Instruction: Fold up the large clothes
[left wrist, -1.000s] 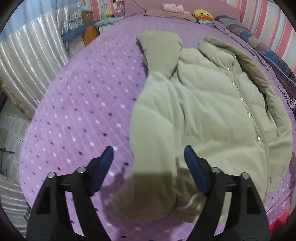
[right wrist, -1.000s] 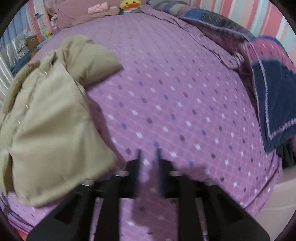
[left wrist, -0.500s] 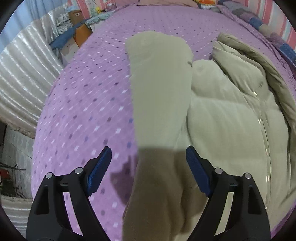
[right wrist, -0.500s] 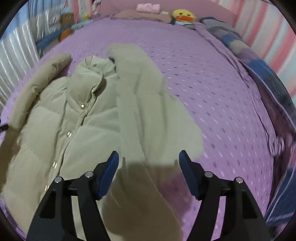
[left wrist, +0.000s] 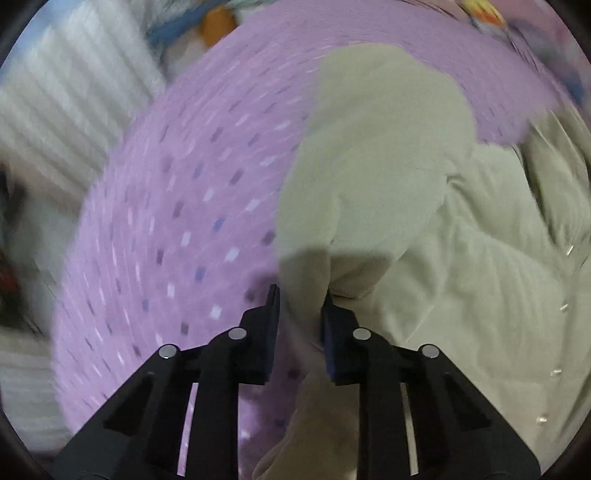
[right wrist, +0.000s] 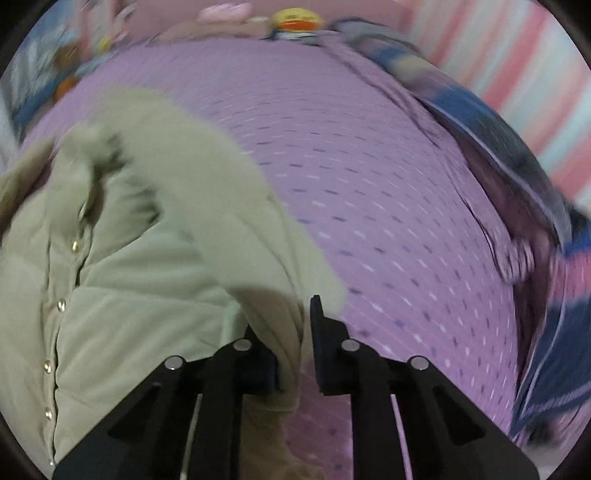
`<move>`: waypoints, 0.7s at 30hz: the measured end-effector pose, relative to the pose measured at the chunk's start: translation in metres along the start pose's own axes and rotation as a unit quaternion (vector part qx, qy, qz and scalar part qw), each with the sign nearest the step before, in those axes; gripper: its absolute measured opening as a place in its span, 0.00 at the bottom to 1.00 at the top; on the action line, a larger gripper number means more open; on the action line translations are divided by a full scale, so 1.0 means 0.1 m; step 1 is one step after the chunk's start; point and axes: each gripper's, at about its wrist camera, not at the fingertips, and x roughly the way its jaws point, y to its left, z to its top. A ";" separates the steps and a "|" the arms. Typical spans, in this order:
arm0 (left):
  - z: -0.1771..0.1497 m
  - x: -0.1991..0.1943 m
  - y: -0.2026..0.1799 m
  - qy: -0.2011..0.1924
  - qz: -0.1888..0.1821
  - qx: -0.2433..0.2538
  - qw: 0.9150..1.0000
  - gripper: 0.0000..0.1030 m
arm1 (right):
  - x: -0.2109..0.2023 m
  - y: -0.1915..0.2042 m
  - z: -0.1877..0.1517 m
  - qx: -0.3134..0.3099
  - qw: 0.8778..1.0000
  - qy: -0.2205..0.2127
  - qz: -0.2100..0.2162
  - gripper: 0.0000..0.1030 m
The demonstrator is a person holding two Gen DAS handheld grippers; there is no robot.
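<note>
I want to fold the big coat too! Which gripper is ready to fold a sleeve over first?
Probably both together. The left gripper is pinching one sleeve of the coat, and the right gripper pinches the other sleeve. Neither looks clearly better placed.

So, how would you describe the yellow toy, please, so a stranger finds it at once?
Look along the purple bedspread to its far end, beyond the green jacket. The yellow toy sits there beside something pink; only it is bright yellow with orange.
</note>
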 end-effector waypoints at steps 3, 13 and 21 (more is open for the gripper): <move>-0.22 0.01 0.27 0.003 -0.035 -0.033 0.999 0.22 | -0.14 -0.37 -0.23 0.056 0.998 -0.005 0.023 0.14; -0.52 0.13 0.47 -0.002 -0.065 -0.062 0.996 0.45 | 0.57 -0.97 -1.23 0.253 0.953 0.094 0.140 0.25; -0.44 -0.13 0.31 -0.023 -0.025 0.015 0.999 0.76 | 0.07 -0.89 -1.00 0.164 0.976 0.039 0.140 0.54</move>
